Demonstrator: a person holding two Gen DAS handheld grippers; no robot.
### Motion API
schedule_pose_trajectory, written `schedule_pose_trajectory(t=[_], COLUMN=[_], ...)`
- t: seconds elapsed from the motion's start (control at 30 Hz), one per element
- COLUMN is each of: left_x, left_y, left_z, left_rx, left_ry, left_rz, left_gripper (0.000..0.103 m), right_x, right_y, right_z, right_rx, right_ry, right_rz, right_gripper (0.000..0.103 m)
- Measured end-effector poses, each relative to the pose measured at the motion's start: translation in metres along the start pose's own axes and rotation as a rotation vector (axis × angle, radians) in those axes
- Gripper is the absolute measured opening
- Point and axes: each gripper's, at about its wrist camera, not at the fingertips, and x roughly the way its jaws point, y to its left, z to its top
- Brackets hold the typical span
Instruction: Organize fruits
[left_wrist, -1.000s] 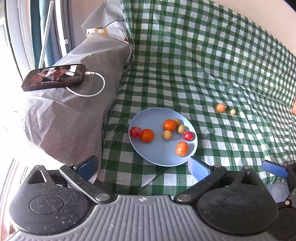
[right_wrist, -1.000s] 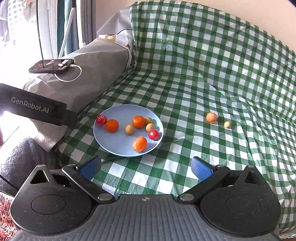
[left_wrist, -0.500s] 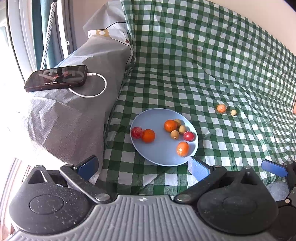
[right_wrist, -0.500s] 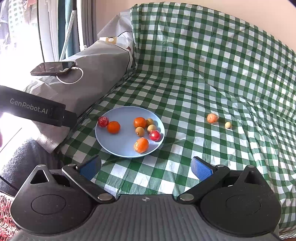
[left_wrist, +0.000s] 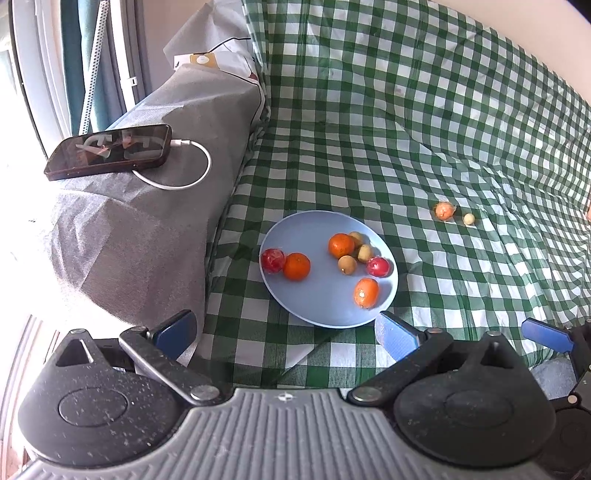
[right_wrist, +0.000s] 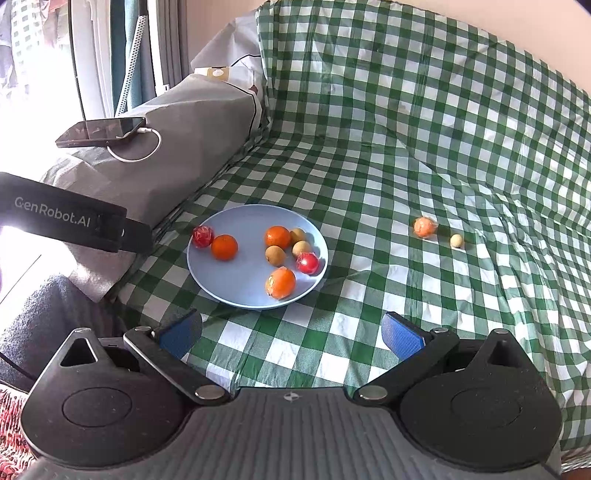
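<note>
A light blue plate (left_wrist: 321, 302) (right_wrist: 236, 288) lies on the green checked cloth and holds several small fruits: oranges, red ones and pale brown ones. Off the plate to the right lie a wrapped orange fruit (left_wrist: 444, 211) (right_wrist: 424, 226) and a small pale fruit (left_wrist: 468, 219) (right_wrist: 456, 240). My left gripper (left_wrist: 284, 330) hangs open just in front of the plate, nothing between its fingers. My right gripper (right_wrist: 291, 332) is open too, near the plate's front right edge, and it shows as a blue fingertip (left_wrist: 546, 334) at the right of the left wrist view.
A grey covered armrest (left_wrist: 147, 206) rises left of the plate, with a dark phone (left_wrist: 110, 151) and white cable on top. The checked backrest (right_wrist: 406, 92) rises behind. The left gripper's black strap (right_wrist: 70, 218) crosses the left of the right wrist view.
Both grippers have drawn back slightly and shifted, so the plate sits a little farther away in each view. One pale brown fruit on the plate has rolled slightly. Both grippers stay open.
</note>
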Motion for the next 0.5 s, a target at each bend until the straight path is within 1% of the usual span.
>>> schedule_pose_trajectory(t=[0.5], left_x=[0.012], left_y=[-0.007], left_z=[0.004], left_rx=[0.022], left_ry=[0.036], left_rz=[0.012], left_gripper=[0.103], right_x=[0.012], right_y=[-0.007], right_z=[0.000], right_rx=[0.029], right_ry=[0.025], right_rz=[0.012], right_gripper=[0.102])
